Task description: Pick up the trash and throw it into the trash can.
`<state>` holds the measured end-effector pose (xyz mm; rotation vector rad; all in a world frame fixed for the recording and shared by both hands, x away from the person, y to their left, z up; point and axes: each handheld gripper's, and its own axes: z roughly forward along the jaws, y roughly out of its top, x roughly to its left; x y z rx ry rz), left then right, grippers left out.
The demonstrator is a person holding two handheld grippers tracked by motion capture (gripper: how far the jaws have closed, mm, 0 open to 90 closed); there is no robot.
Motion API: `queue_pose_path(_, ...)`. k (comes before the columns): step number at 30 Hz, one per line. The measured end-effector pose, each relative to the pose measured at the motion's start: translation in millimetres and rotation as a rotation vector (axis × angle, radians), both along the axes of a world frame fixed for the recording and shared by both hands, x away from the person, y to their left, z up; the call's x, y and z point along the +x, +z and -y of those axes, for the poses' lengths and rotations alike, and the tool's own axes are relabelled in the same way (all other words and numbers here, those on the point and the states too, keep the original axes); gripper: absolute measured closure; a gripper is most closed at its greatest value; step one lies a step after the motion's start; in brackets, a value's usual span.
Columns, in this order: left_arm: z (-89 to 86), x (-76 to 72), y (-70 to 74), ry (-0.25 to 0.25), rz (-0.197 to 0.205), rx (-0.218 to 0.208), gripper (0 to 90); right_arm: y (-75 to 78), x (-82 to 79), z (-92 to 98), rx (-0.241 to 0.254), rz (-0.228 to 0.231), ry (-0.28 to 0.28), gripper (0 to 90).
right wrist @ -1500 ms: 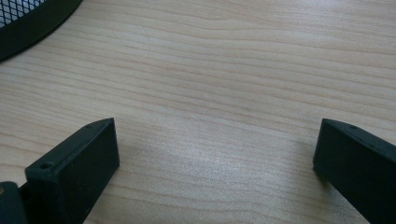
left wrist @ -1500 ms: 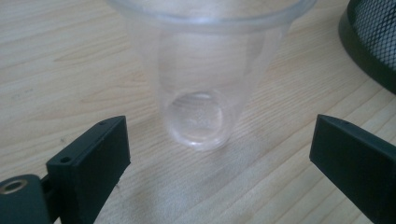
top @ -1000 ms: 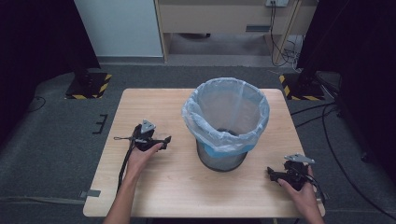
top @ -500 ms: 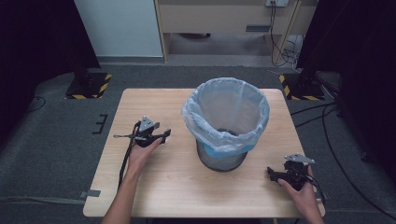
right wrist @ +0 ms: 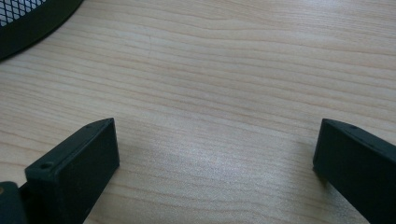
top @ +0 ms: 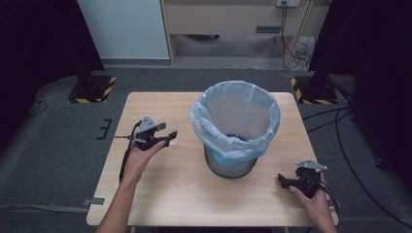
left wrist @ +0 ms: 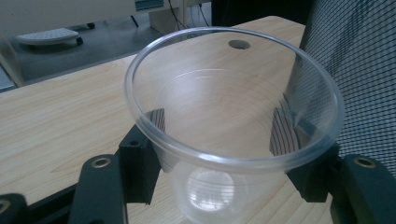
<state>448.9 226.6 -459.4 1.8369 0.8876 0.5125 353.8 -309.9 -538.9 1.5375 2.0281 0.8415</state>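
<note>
Since the earlier frames the left hand-held gripper (top: pixel 167 138) has crept a little toward the far side of the worktop (top: pixel 160 194). It is clamped on a clear plastic cup (left wrist: pixel 231 126), one jaw on each side of the wall below the rim. The cup sits just left of the lined mesh bin (top: pixel 235 128), apparently lifted clear of the wood, though the view is poor. It looks light, thin and easily crushed, also slick; a gentle squeeze under the rolled rim seems safest. The right hand-held gripper (right wrist: pixel 215 154) rests low with jaws apart, empty.
</note>
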Motion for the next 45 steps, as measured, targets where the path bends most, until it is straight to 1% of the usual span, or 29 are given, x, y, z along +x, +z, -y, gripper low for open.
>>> queue_pose_path(3, -1.0, -0.6, 4.2, -0.005, 0.003, -0.006, 35.7, 0.0, 0.0, 0.0, 0.0, 0.0, 0.0, 0.4)
queue_pose_path(4, -2.1, -1.4, 8.1, -0.007, 0.009, -0.009, 35.8, 0.0, 0.0, 0.0, 0.0, 0.0, 0.0, 0.4)
queue_pose_path(5, -2.1, -1.4, 8.1, -0.007, 0.009, -0.009, 35.7, 0.0, 0.0, 0.0, 0.0, 0.0, 0.0, 0.4)
queue_pose_path(6, -3.4, -2.0, 11.4, -0.008, 0.012, -0.013, 35.8, 0.0, 0.0, 0.0, 0.0, 0.0, 0.0, 0.4)
queue_pose_path(9, -5.0, -2.8, 14.3, -0.004, 0.012, -0.011, 35.8, 0.0, 0.1, 0.1, 0.0, 0.0, 0.001, 0.3)
queue_pose_path(11, -6.3, -3.5, 17.0, -0.003, 0.014, -0.005, 35.9, 0.0, 0.1, 0.1, 0.0, 0.0, 0.001, 0.4)
queue_pose_path(12, -6.9, -4.6, 20.4, -0.004, 0.016, 0.004, 36.0, 0.0, 0.1, 0.1, 0.0, 0.0, 0.001, 0.3)
queue_pose_path(15, -7.2, -5.7, 24.5, -0.008, 0.021, 0.008, 36.5, 0.0, 0.2, 0.1, 0.0, 0.0, 0.001, 0.4)
queue_pose_path(16, -7.4, -7.1, 29.6, -0.015, 0.027, 0.012, 36.6, 0.0, 0.2, 0.1, 0.0, 0.0, 0.002, 0.3)
queue_pose_path(17, -7.4, -7.1, 29.6, -0.015, 0.027, 0.012, 36.6, 0.0, 0.3, 0.3, -0.002, 0.001, 0.003, 0.3)
queue_pose_path(18, -7.0, -8.1, 35.0, -0.019, 0.034, 0.019, 36.7, 0.0, 0.4, 0.3, -0.001, 0.001, 0.004, 0.4)
queue_pose_path(20, -6.7, -8.7, 40.6, -0.024, 0.04, 0.023, 36.8, 0.0, 0.3, 0.1, 0.0, 0.0, 0.001, 0.3)
queue_pose_path(21, -6.7, -8.7, 40.6, -0.024, 0.04, 0.023, 36.8, 0.0, 0.3, 0.1, 0.0, 0.0, 0.001, 0.3)
queue_pose_path(22, -6.1, -9.3, 46.2, -0.029, 0.047, 0.021, 36.9, 0.0, 0.4, 0.1, 0.0, 0.001, 0.001, 0.3)
queue_pose_path(23, -6.1, -9.3, 46.2, -0.029, 0.047, 0.021, 36.9, 0.0, 0.4, 0.1, 0.0, 0.001, 0.001, 0.3)
queue_pose_path(24, -5.5, -9.6, 51.1, -0.038, 0.053, 0.016, 37.0, -0.1, 0.4, 0.3, -0.001, 0.002, 0.003, 0.3)
queue_pose_path(25, -5.5, -9.6, 51.1, -0.038, 0.053, 0.016, 37.0, 0.0, 0.3, 0.0, 0.001, 0.0, 0.001, 0.3)
queue_pose_path(30, -6.1, -7.4, 61.9, -0.056, 0.061, 0.031, 37.3, 0.0, 0.3, 0.0, 0.001, 0.0, 0.001, 0.4)
queue_pose_path(33, -7.3, -6.6, 64.9, -0.063, 0.064, 0.027, 37.2, 0.0, 0.4, 0.1, 0.0, 0.001, 0.001, 0.3)
queue_pose_path(34, -9.0, -6.6, 68.0, -0.067, 0.068, 0.027, 37.3, -0.1, 0.5, 0.1, 0.0, 0.001, 0.002, 0.3)
queue_pose_path(41, -13.7, -6.6, 75.9, -0.066, 0.076, 0.03, 37.9, -0.2, 1.0, -0.1, 0.002, 0.003, 0.0, 0.3)
queue_pose_path(45, -15.9, -6.6, 84.2, -0.068, 0.088, 0.042, 38.1, -0.2, 1.0, -0.1, 0.002, 0.003, 0.0, 0.3)
